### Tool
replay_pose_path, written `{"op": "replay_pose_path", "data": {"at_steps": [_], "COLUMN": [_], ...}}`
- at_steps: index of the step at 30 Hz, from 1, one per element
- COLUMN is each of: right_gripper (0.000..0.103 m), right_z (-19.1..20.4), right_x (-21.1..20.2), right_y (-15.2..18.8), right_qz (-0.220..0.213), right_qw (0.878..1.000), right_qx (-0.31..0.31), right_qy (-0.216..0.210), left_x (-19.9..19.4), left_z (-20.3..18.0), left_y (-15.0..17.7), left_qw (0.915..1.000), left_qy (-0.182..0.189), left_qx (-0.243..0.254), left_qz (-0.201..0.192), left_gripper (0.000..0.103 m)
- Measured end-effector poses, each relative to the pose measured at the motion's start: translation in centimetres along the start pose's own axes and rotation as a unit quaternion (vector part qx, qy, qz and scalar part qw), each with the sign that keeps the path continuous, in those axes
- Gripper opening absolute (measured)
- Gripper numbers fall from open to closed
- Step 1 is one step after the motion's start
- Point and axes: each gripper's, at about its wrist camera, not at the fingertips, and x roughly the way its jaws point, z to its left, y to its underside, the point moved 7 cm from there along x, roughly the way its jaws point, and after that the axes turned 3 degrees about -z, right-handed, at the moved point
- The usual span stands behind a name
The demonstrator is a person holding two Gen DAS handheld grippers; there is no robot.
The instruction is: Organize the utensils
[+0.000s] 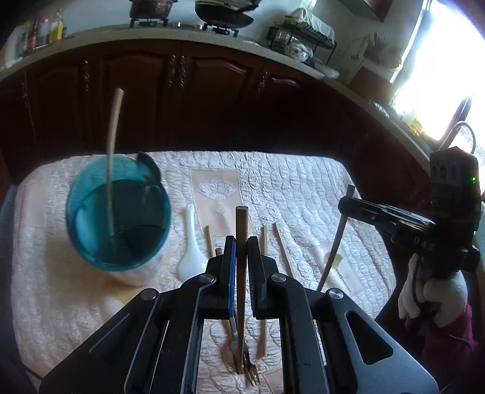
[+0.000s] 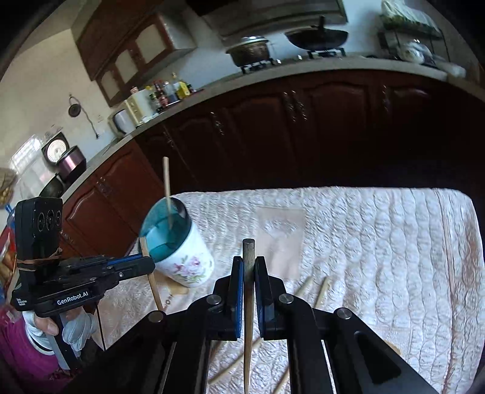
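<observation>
A floral cup with a blue-tinted inside [image 1: 118, 218] stands at the table's left with one pale chopstick [image 1: 113, 145] leaning in it; the cup also shows in the right wrist view [image 2: 178, 242]. My left gripper [image 1: 241, 242] is shut on a brown chopstick [image 1: 241, 272] and holds it above the cloth. My right gripper [image 2: 248, 263] is shut on another chopstick [image 2: 248, 303]; it shows in the left wrist view [image 1: 345, 206] at the right. A white soup spoon [image 1: 189, 251], a fork [image 1: 247, 360] and loose chopsticks [image 1: 283, 251] lie on the cloth.
The table carries a quilted pale pink cloth [image 1: 303, 194]. Dark wood cabinets [image 1: 188, 91] under a counter with a stove and pots [image 1: 224, 15] stand beyond the table's far edge. More loose chopsticks [image 2: 321, 291] lie near my right gripper.
</observation>
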Motion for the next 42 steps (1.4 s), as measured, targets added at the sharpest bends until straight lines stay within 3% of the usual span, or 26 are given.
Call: {"op": "replay_pose_path", "data": {"at_steps": [10, 16, 26, 37, 42], "right_gripper": [0.007, 0.007, 0.007, 0.007, 0.007], "right_z": [3.7, 6.3, 11.7, 14.9, 15.4], "right_x": [-0.4, -0.8, 0.1, 4.3, 7.6], "right_y": [-2.7, -5.4, -11.3, -15.6, -16.1], "right_qz": [-0.012, -0.036, -0.074, -0.115, -0.123], "right_qw": [0.999, 0.998, 0.992, 0.988, 0.988], "right_qx": [-0.036, -0.052, -0.09, -0.095, -0.093], "right_qy": [-0.006, -0.021, -0.048, -0.035, -0.023], "left_x": [-3.9, -6.9, -12.5, -11.8, -9.3], "left_z": [1.1, 2.5, 7.8, 12.3, 13.2], "left_y": [-1.8, -4.9, -10.9, -13.6, -12.5], "left_qw": [0.9991, 0.9966, 0.9841, 0.97, 0.9718], "left_qy": [-0.008, -0.013, -0.073, -0.15, -0.16], "left_qx": [-0.01, -0.023, -0.043, -0.035, -0.035], "left_qz": [-0.04, -0.079, -0.156, -0.188, -0.17], "left_gripper": [0.006, 0.006, 0.006, 0.006, 0.006]}}
